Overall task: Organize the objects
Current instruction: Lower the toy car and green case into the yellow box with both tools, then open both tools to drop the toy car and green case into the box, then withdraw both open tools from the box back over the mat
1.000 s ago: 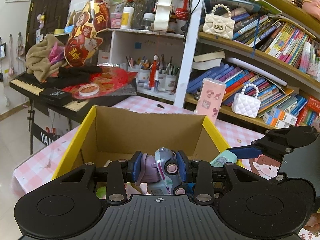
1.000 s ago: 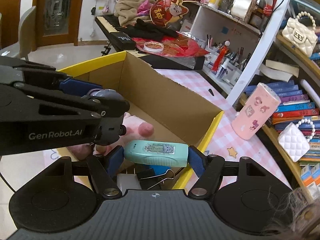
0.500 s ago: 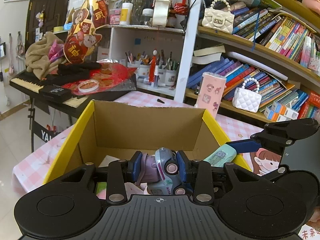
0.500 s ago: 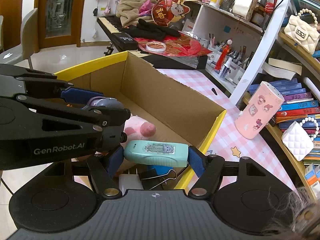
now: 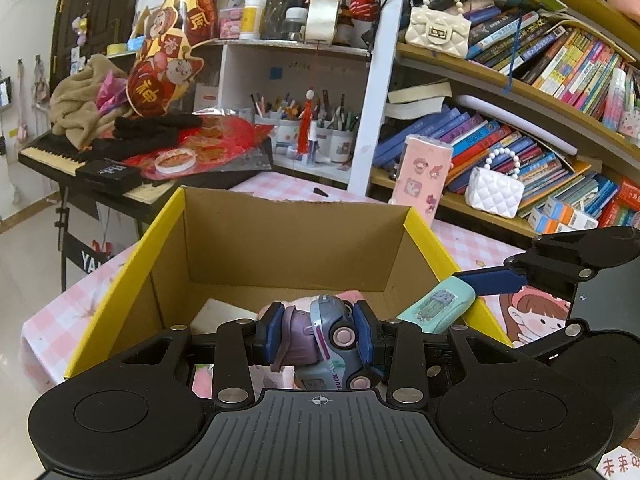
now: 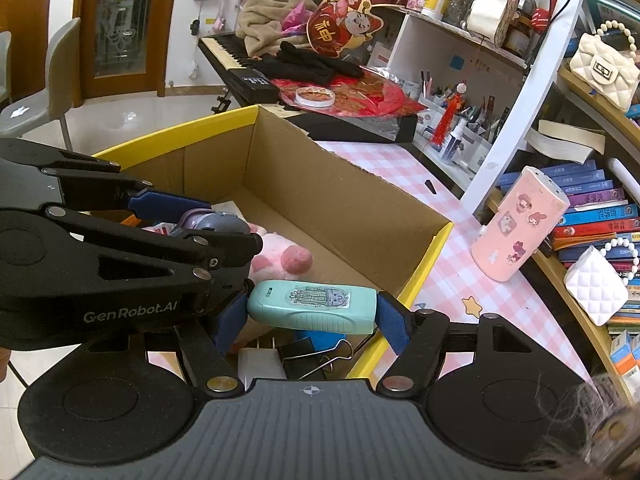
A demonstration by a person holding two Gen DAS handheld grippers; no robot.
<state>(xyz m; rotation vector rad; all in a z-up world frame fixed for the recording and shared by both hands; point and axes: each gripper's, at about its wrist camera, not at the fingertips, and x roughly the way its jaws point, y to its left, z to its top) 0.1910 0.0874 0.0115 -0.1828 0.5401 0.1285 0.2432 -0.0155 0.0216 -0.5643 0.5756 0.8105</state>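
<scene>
"GenRobot.AI" in white on the left gripper (image 6: 224,236) side. "TRUCK" on the toy truck (image 5: 334,338) flank. "YA" partly visible on the keyboard stand banner (image 5: 94,258). Chinese characters on the red decoration (image 6: 340,24).

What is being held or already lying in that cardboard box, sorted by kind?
Toy car, held: 1
Green case, held: 1
Pink plush: 1
Binder clip: 1
Total: 4 that I can make out; the grippers hide part of the box.
</scene>
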